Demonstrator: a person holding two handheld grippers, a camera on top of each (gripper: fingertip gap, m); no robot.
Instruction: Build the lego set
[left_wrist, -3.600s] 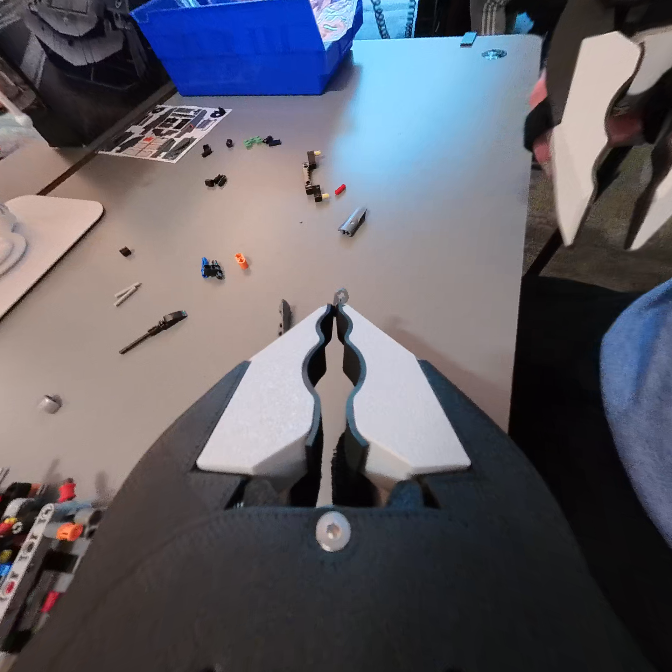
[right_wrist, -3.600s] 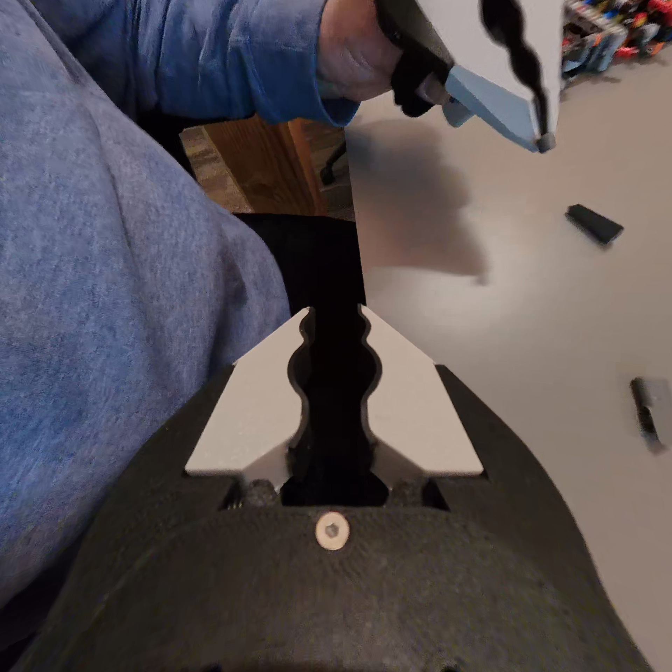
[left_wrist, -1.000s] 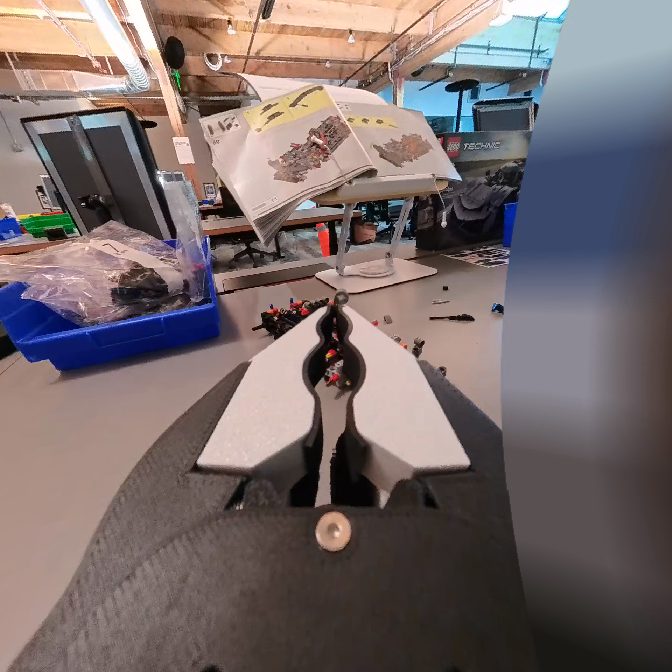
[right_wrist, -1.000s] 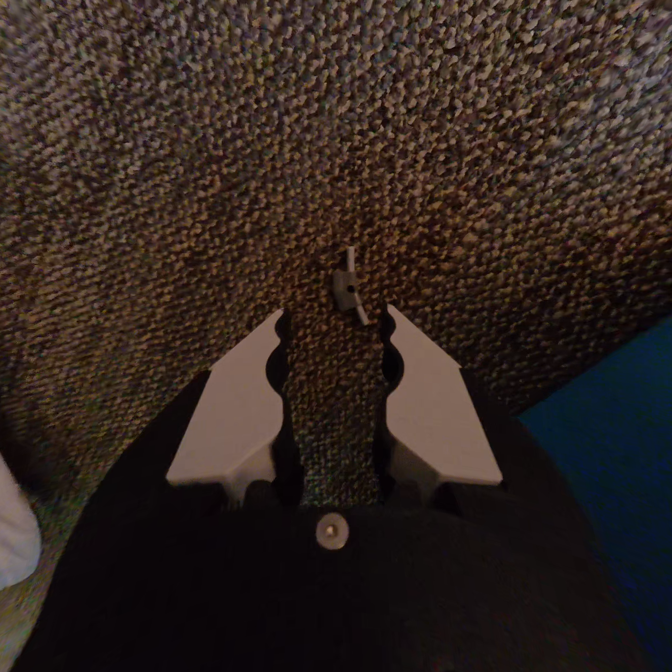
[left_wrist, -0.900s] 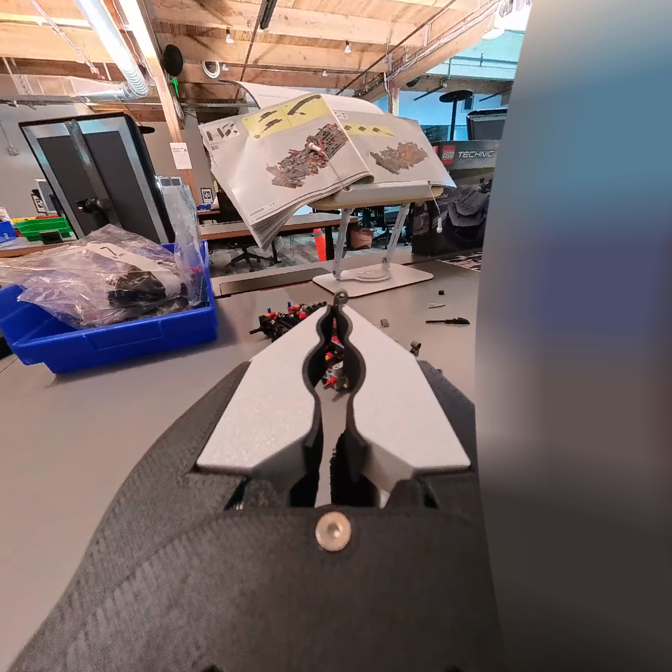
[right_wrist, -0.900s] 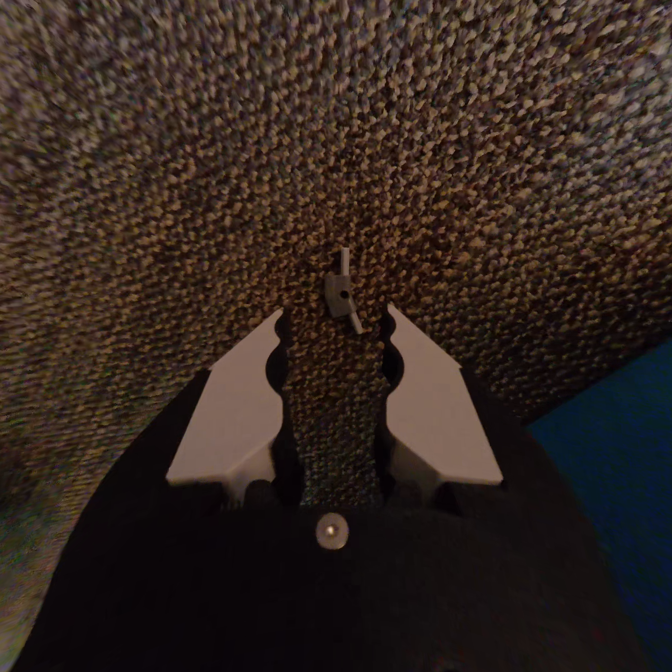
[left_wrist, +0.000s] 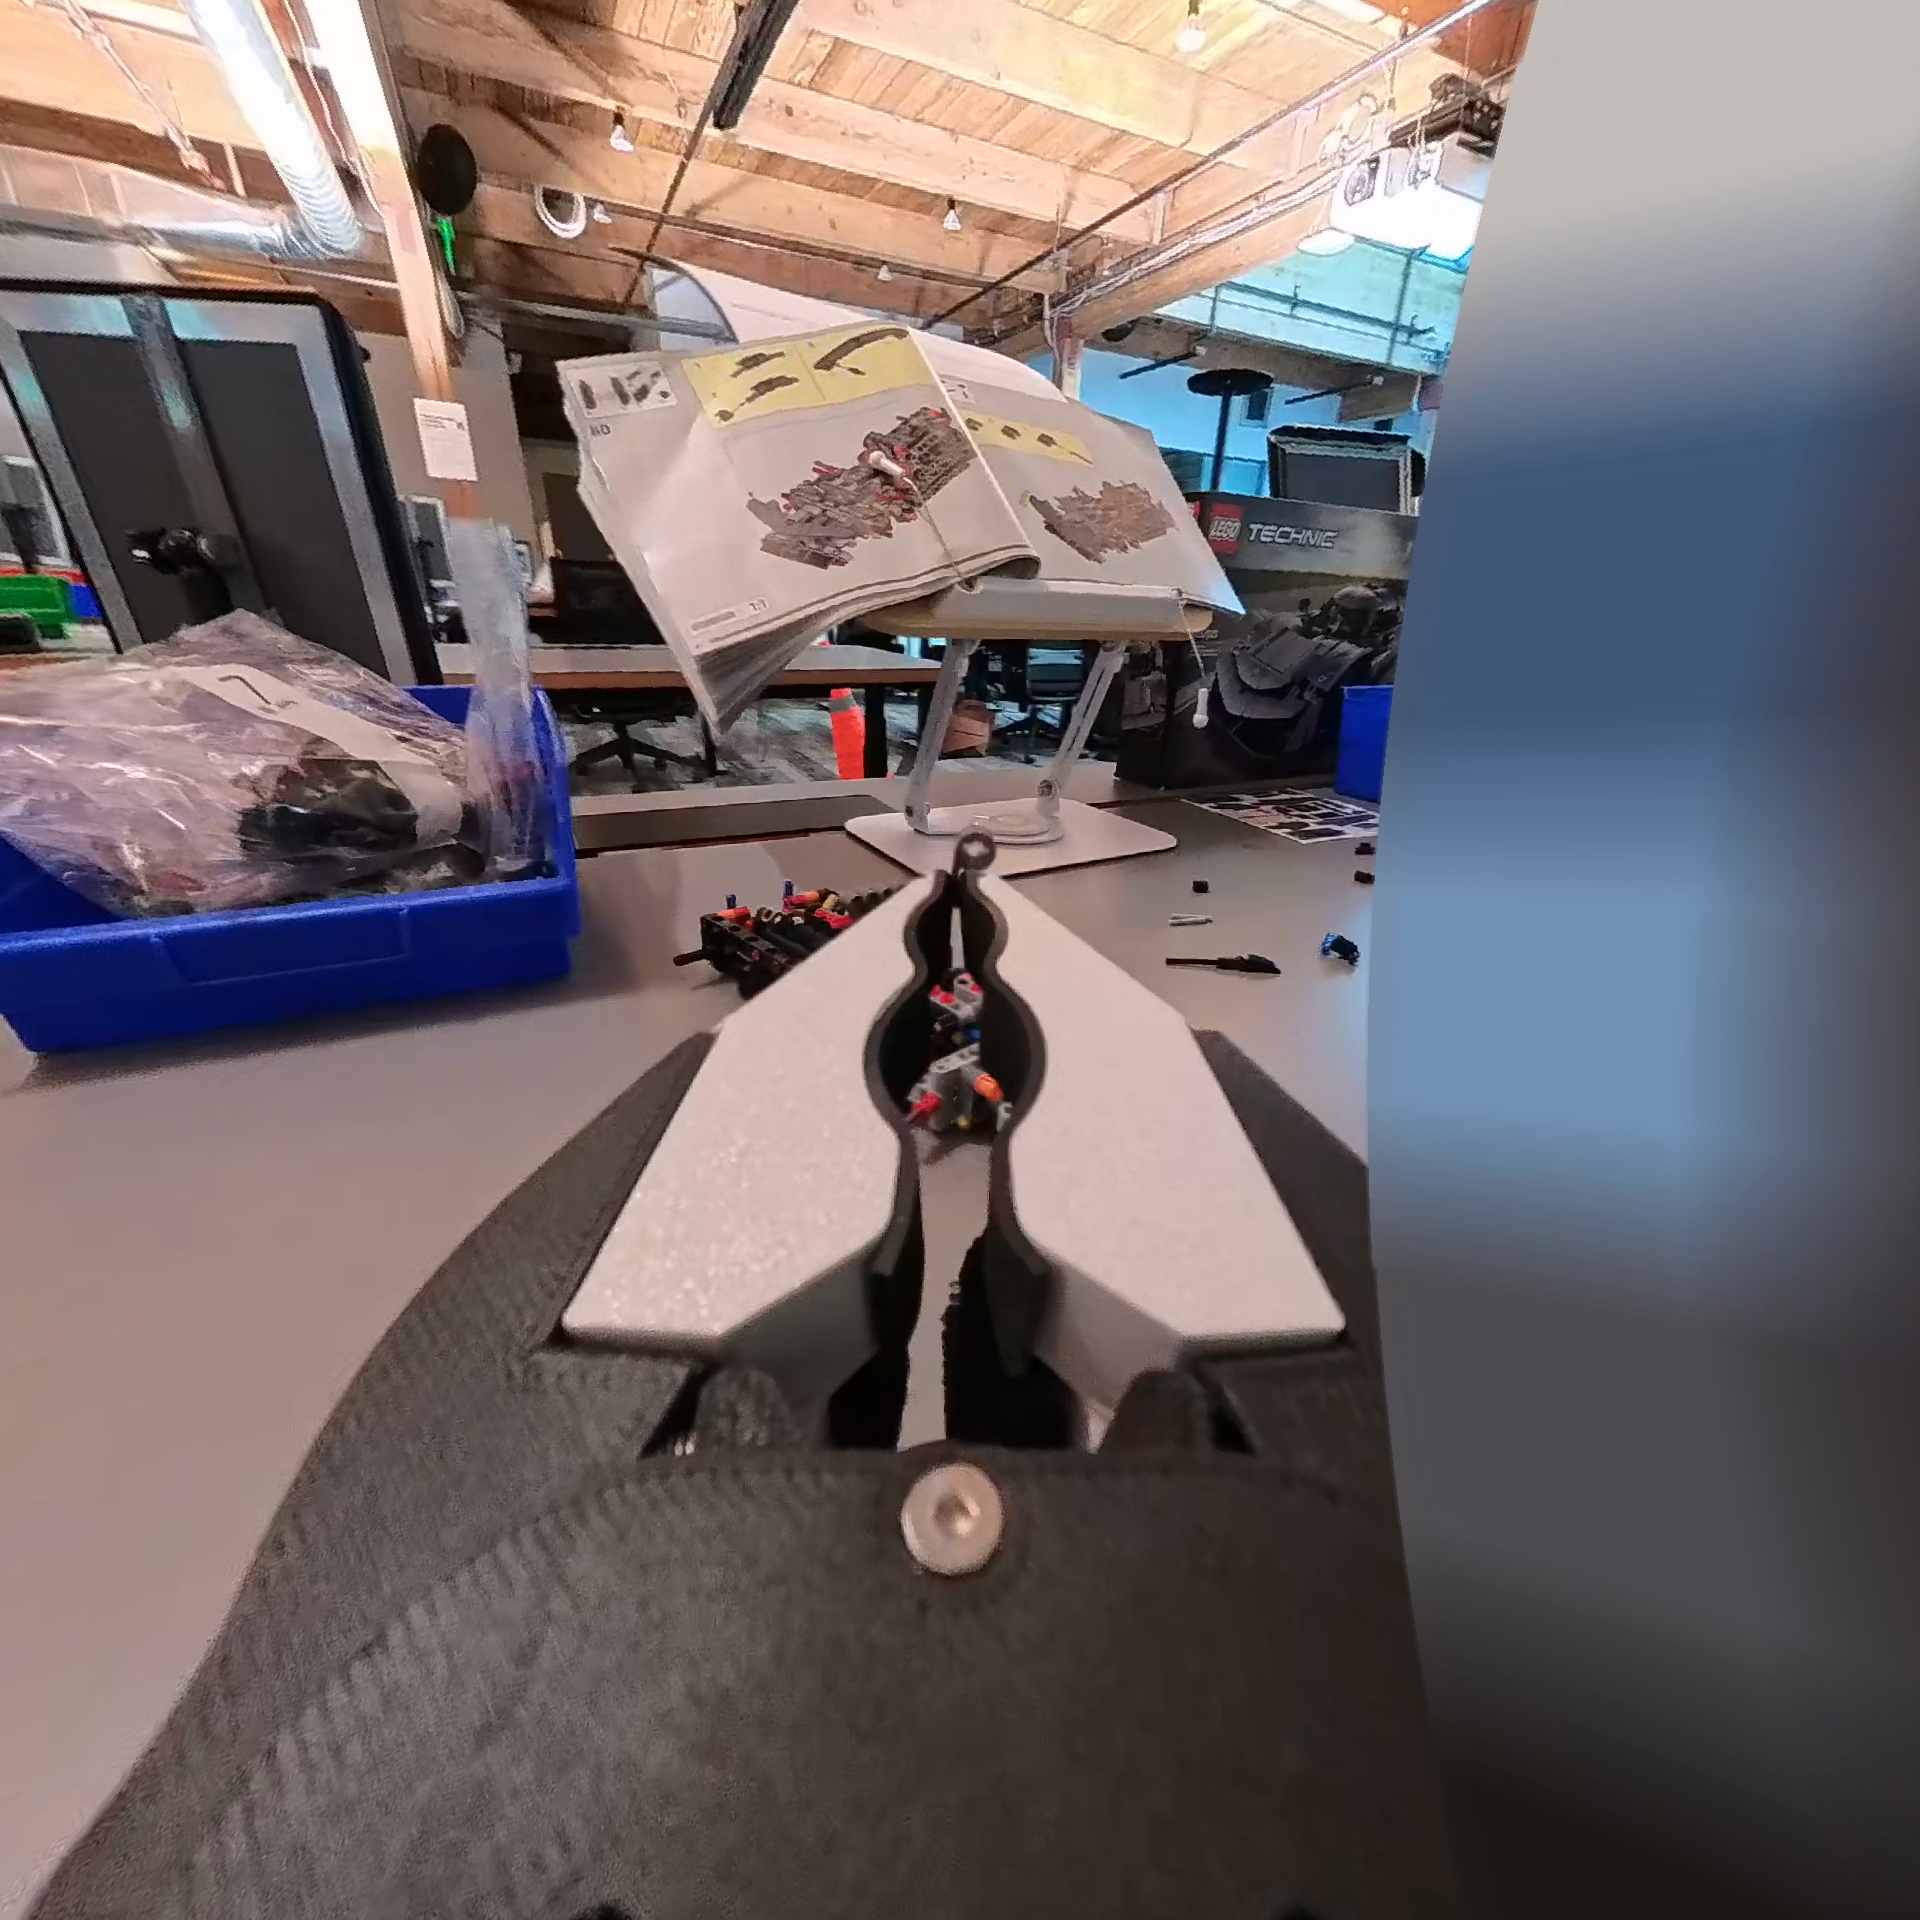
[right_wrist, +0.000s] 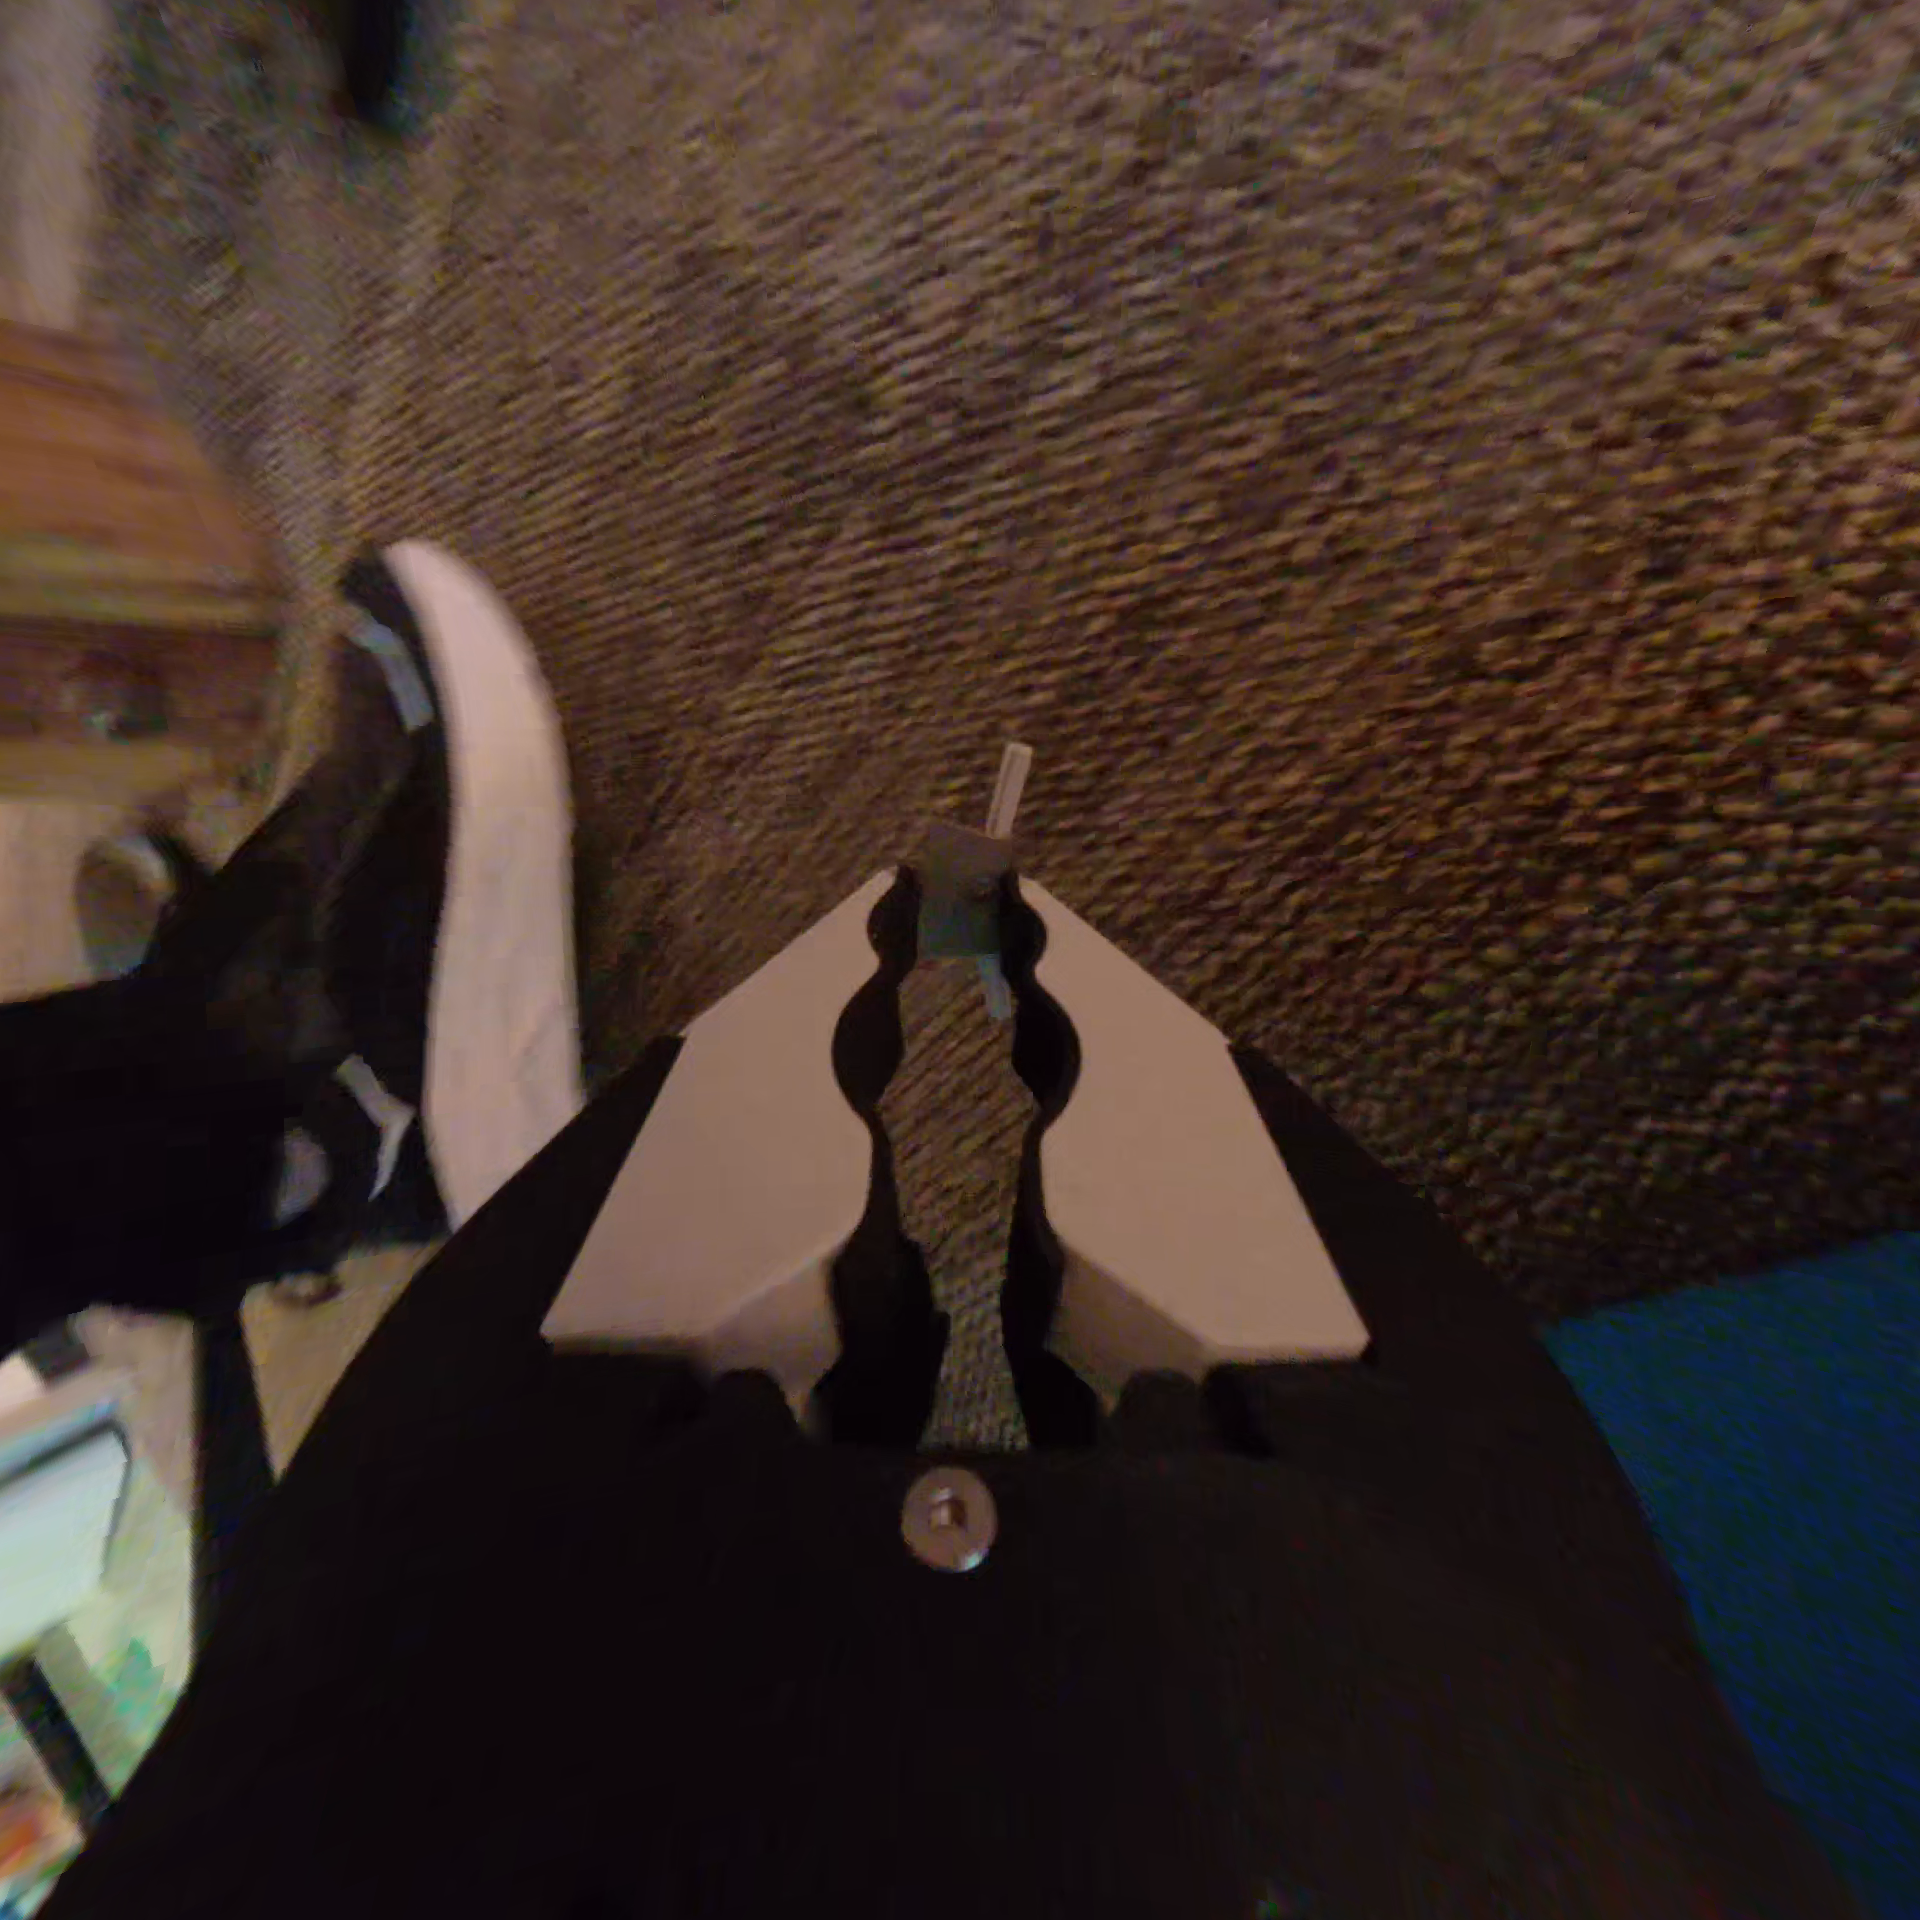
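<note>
The left gripper (left_wrist: 971, 871), with pale grey wavy-edged fingers on a black body, hangs low over the smooth grey table (left_wrist: 312, 1164), its tips pressed together on a small dark grey round-headed Lego piece (left_wrist: 975, 850) that juts just past them. Bare table stretches to the left as far as the blue plastic bin (left_wrist: 312, 951) of clear plastic parts bags (left_wrist: 208, 790); ahead, the half-built black Lego frame with red and blue pins (left_wrist: 774, 930) lies close in front of the fingers, partly hidden by them, with more of it showing through the gap between them. Behind it one open instruction booklet (left_wrist: 862, 499) lies on a white metal stand (left_wrist: 1013, 831), and to the right a few loose small pieces, among them one thin black rod (left_wrist: 1221, 963), lie well apart on the table; a blurred patch covers the right edge. The right gripper (right_wrist: 961, 894) points down at speckled brown carpet (right_wrist: 1351, 468), away from the table, its fingers closed on one small grey Lego connector with a pale axle through it (right_wrist: 961, 888); the axle sticks out above and below the block. To the left one black shoe with a white sole (right_wrist: 457, 883) stands near, and the carpet ahead and to the right is open.
</note>
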